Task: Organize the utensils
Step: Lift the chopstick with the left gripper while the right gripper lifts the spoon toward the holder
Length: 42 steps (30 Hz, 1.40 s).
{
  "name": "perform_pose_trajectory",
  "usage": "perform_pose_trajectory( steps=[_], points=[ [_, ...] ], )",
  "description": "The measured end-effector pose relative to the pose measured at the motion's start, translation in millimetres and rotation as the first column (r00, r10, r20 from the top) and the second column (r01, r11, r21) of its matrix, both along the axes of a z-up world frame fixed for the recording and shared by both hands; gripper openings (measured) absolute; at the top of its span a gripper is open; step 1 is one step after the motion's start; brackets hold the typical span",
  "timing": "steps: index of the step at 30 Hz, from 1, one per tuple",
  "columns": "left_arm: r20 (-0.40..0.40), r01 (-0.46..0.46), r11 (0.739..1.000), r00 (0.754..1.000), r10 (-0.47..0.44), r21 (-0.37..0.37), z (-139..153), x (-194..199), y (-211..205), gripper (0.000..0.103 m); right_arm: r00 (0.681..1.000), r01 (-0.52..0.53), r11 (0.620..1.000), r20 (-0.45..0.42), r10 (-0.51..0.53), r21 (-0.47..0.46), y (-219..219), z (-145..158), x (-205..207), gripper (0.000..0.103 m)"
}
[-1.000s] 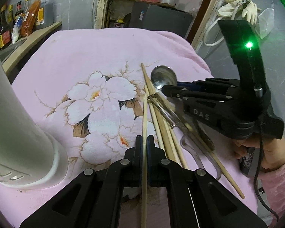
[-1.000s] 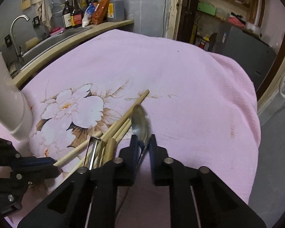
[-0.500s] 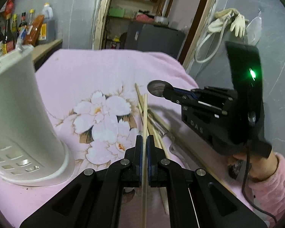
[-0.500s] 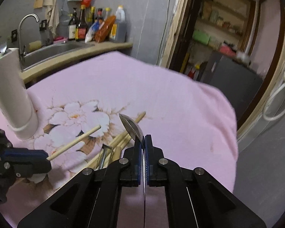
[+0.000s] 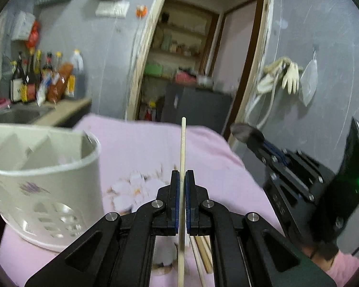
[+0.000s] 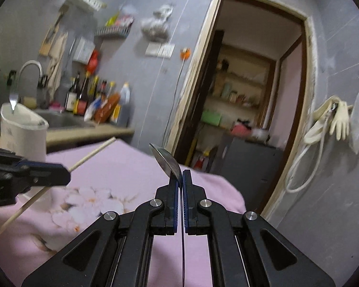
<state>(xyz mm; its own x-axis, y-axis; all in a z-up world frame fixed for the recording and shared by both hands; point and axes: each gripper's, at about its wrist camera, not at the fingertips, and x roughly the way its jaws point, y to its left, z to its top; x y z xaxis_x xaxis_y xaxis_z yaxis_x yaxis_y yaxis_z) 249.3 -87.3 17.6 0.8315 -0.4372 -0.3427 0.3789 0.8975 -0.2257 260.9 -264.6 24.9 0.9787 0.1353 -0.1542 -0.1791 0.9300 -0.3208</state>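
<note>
Pink floral cloth (image 5: pixel 136 143) covers your tabletop. Your left gripper (image 5: pixel 182 184) is clamped on a chopstick (image 5: pixel 182 148), lifted beside the white holder (image 5: pixel 47 179). Your right gripper (image 6: pixel 180 179) pinches a spoon (image 6: pixel 166 160), raised above the cloth.

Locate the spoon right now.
Spoon is clamped in the right gripper, bowl up over the pink cloth; in the left view it's at right, beside the doorway.
</note>
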Motion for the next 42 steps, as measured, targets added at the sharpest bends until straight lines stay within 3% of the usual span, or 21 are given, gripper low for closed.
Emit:
perform_pose_trajectory(
  steps=[11, 16, 22, 29, 35, 42],
  points=[
    [0.220, -0.056, 0.997, 0.973, 0.067, -0.055, 48, -18, 26, 0.002, 0.987, -0.091, 0.990, 0.145, 0.076, 0.104, 13, 43, -44, 0.001],
    [0.341, -0.094, 0.992, 0.933, 0.117, -0.084, 84, -31, 48, 0.002, 0.965, -0.161, 0.977, 0.227, 0.128, 0.137, 29, 72, -58, 0.001],
    [0.398, -0.179, 0.978, 0.893, 0.208, -0.108, 113, -33, 91, 0.002, 0.940, -0.263, 0.944, 0.272, 0.206, 0.197, 53, 100, -57, 0.001],
    [0.385, -0.238, 0.958, 0.879, 0.283, -0.161, 120, -19, 150, 0.002, 0.911, -0.397, 0.863, 0.248, 0.329, 0.314, 91, 118, -34, 0.001],
    [0.344, -0.268, 0.927, 0.871, 0.350, -0.264, 117, 3, 200, 0.002, 0.896, -0.445, 0.783, 0.206, 0.394, 0.435, 118, 115, -2, 0.002],
    [0.317, -0.285, 0.894, 0.861, 0.397, -0.347, 102, 10, 224, 0.002, 0.891, -0.449, 0.741, 0.188, 0.414, 0.499, 130, 96, 15, 0.002]
  ],
)
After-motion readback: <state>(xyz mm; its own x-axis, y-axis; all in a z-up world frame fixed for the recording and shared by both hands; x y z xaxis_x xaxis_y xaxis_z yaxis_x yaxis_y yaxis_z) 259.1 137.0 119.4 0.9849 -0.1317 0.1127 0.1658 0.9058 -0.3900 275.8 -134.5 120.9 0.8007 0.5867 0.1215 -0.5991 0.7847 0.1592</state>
